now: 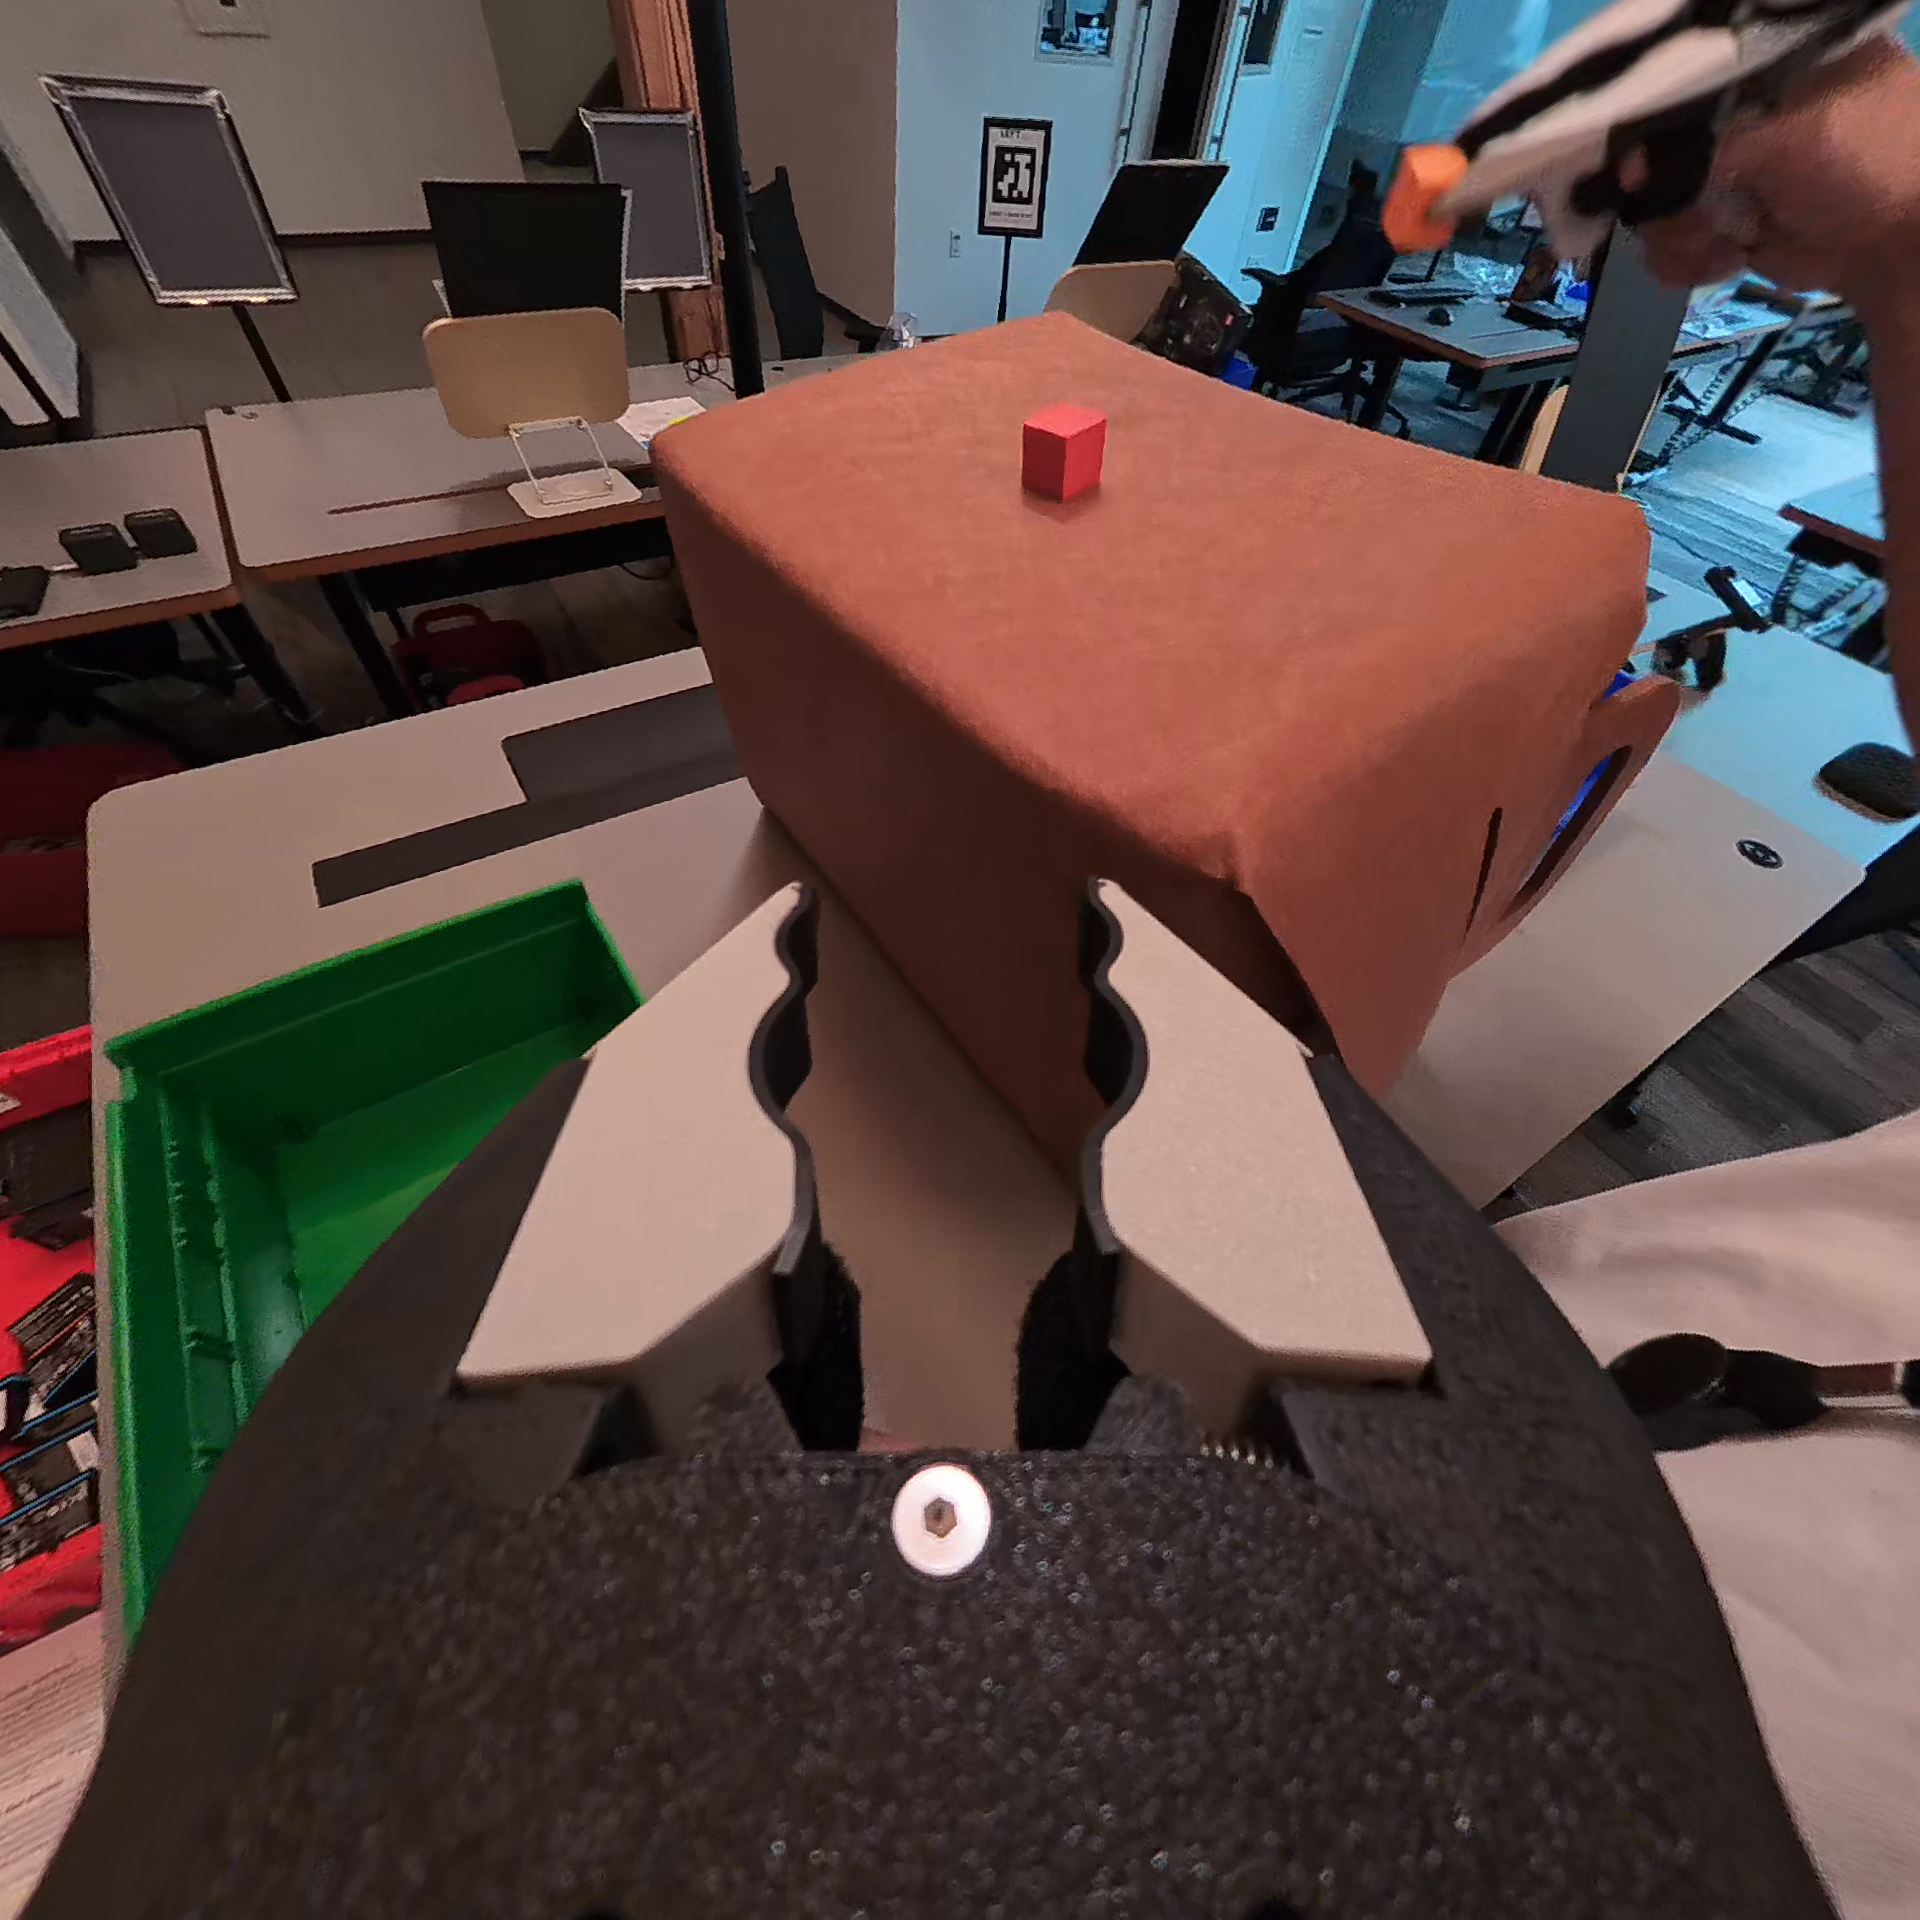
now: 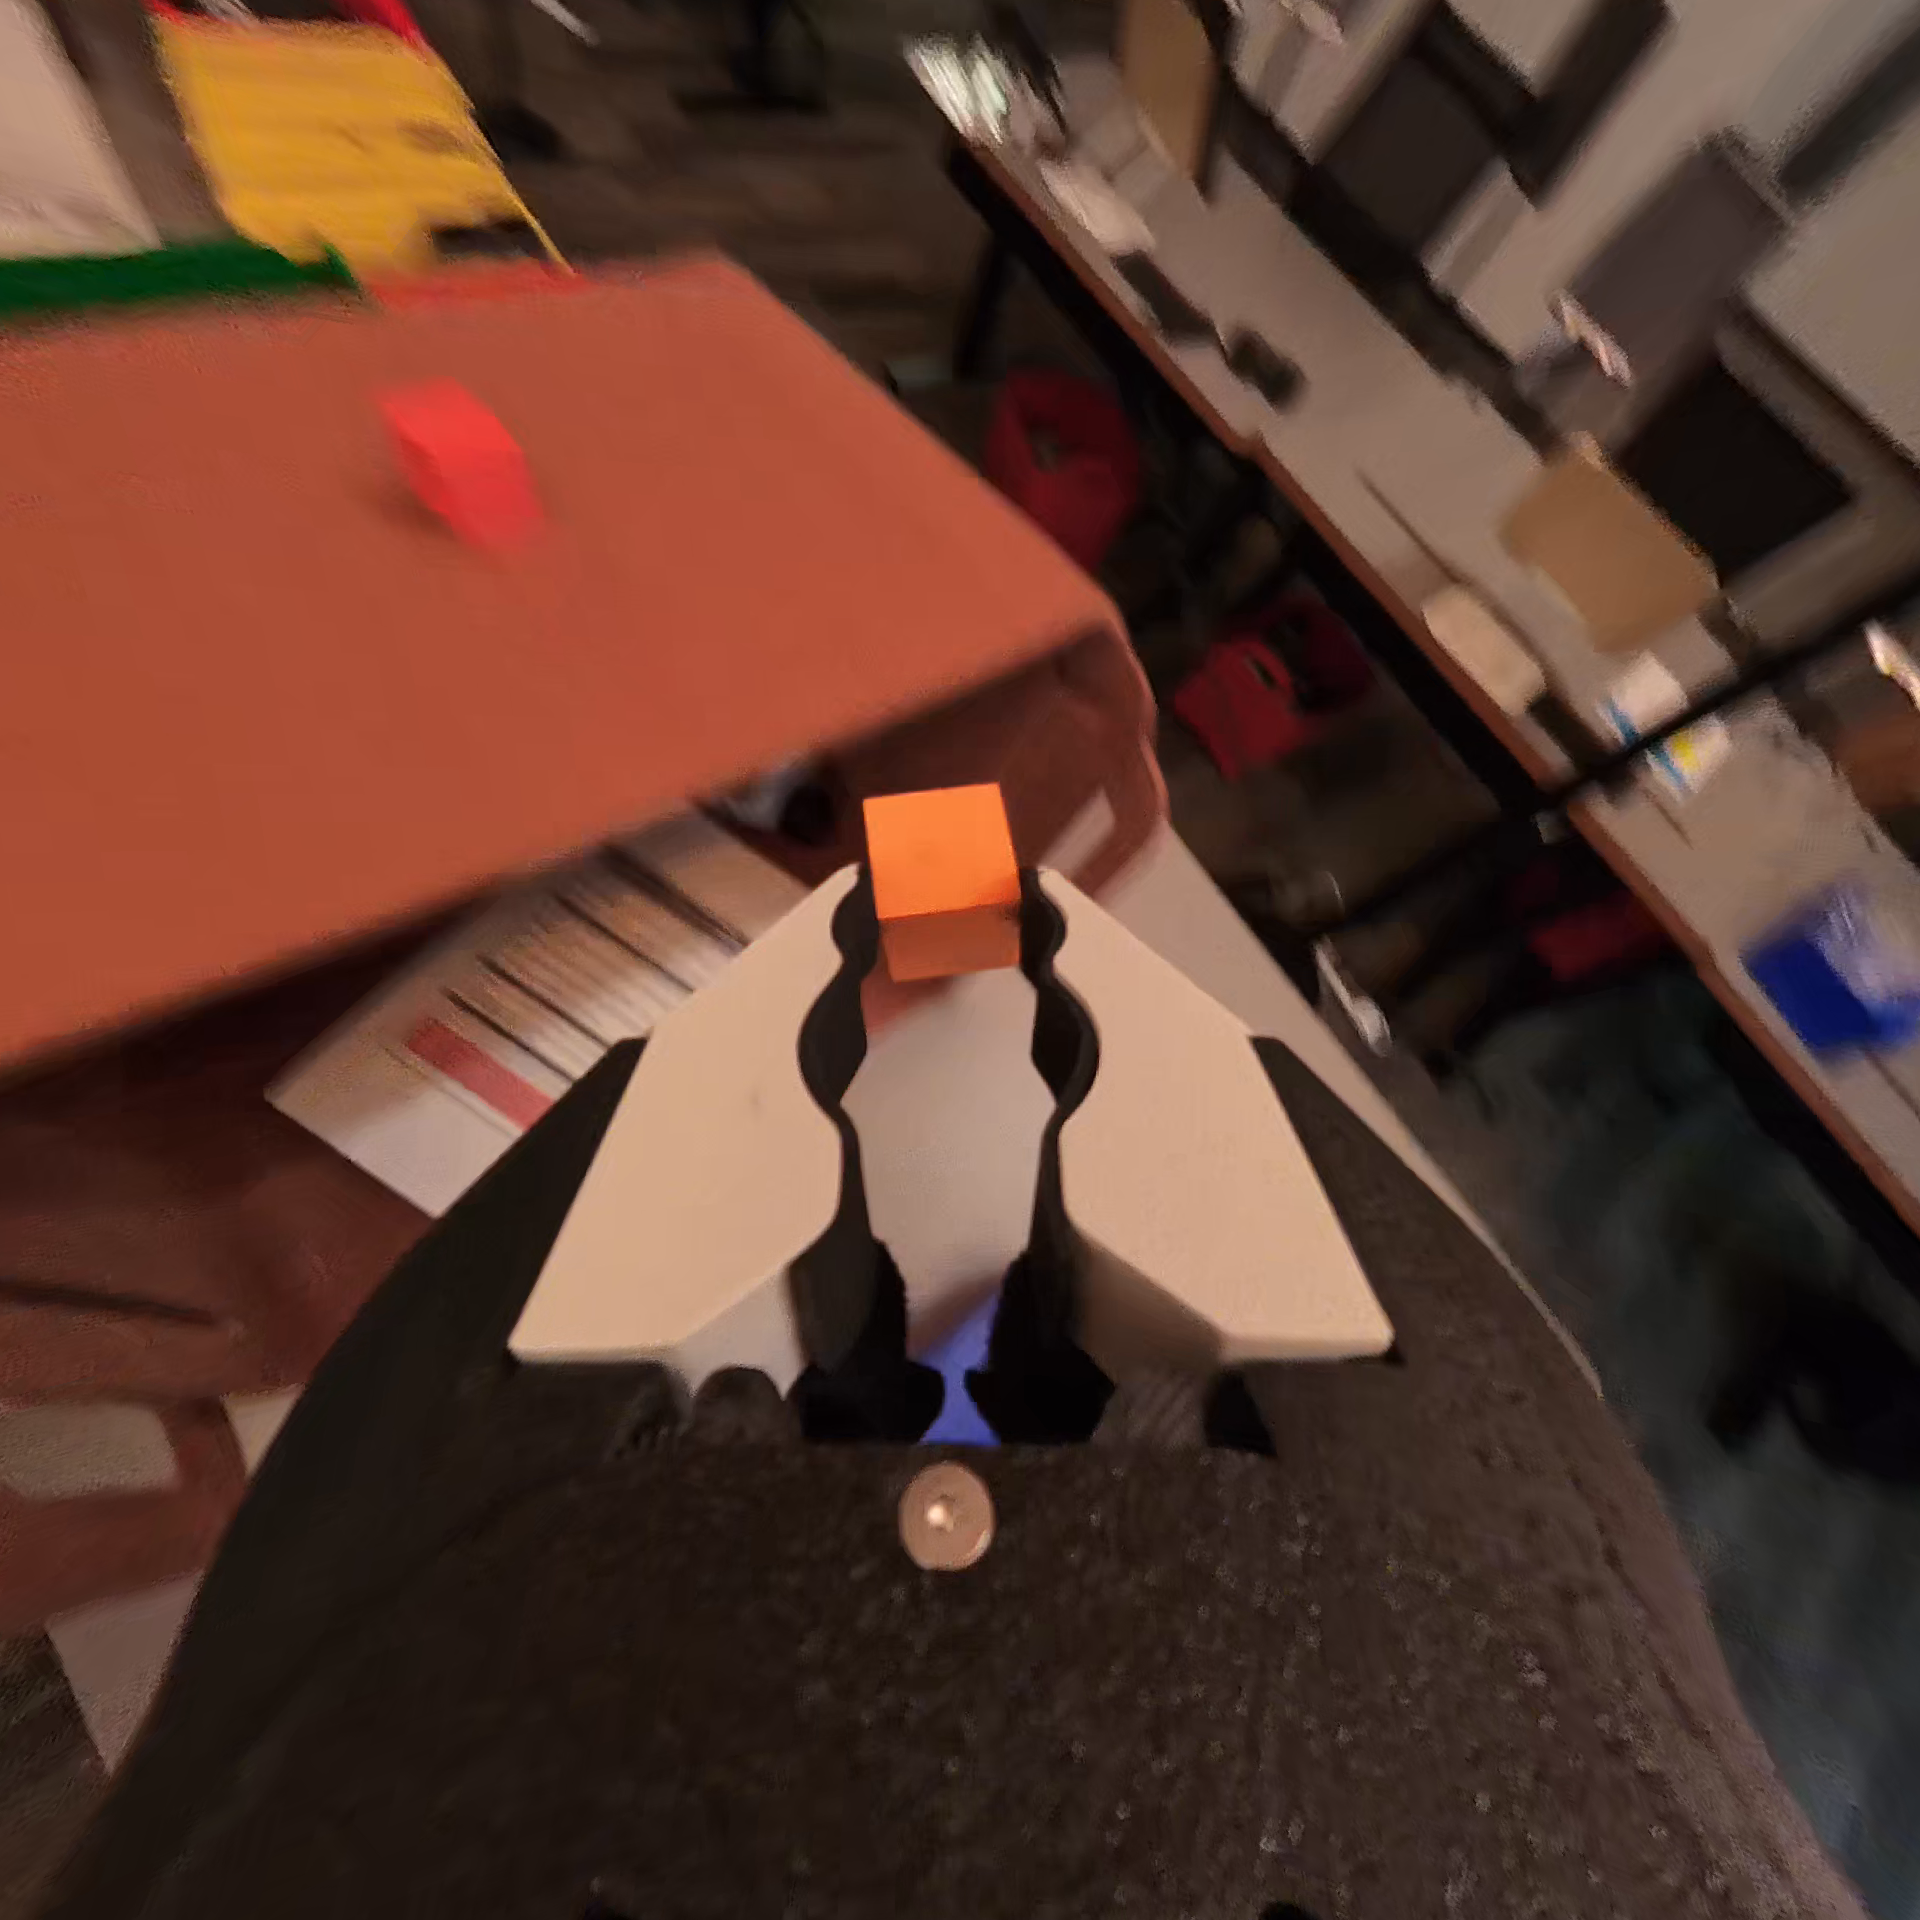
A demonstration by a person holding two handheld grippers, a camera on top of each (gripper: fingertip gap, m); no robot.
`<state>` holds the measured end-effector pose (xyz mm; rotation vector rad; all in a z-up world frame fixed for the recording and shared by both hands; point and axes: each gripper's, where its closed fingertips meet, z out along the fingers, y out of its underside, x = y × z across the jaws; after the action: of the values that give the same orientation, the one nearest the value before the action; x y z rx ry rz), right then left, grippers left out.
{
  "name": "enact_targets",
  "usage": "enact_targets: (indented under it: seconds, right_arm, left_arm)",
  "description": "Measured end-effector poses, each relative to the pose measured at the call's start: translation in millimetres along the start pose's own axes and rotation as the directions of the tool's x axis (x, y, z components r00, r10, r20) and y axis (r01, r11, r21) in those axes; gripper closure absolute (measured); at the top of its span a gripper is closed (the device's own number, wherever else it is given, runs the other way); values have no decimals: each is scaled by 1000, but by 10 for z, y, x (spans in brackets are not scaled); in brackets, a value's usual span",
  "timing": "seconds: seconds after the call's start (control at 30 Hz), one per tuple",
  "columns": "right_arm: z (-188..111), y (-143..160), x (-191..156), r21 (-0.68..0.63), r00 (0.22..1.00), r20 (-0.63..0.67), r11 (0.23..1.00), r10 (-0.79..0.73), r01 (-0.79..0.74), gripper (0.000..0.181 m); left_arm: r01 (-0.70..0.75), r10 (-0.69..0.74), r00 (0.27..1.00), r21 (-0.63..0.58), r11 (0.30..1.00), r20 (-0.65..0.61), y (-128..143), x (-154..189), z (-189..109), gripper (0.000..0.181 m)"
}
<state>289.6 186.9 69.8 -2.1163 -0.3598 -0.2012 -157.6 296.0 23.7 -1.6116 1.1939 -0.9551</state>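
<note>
The right gripper (image 2: 940,883) is clamped on an orange cube (image 2: 940,878) at its fingertips, raised above a brown cloth-covered box (image 1: 1143,675). A red cube (image 1: 1062,450) sits on that box, ahead of the left gripper (image 1: 945,914), whose jaws stand apart, holding nothing. A green bin (image 1: 343,1039) lies just left of it on the bench (image 1: 260,831); nothing shows in the part of its inside that can be seen.

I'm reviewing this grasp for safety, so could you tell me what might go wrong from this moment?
1. The right gripper pinches the orange cube only at its fingertips, so it might slip out.
2. The right wrist view is motion-blurred; at that speed the cube may be jolted loose.
3. The red cube sits loose on the brown cloth-covered box; a careless pass could knock it off.
</note>
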Motion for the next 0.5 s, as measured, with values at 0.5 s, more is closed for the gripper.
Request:
enact_targets:
  seconds: [0.5]
  right_arm:
    - [514, 3879, 22, -542, 939, -116, 772, 323, -333, 154]
  left_arm:
    - [-63, 63, 998, -47, 997, -5, -193, 296, 510, 130]
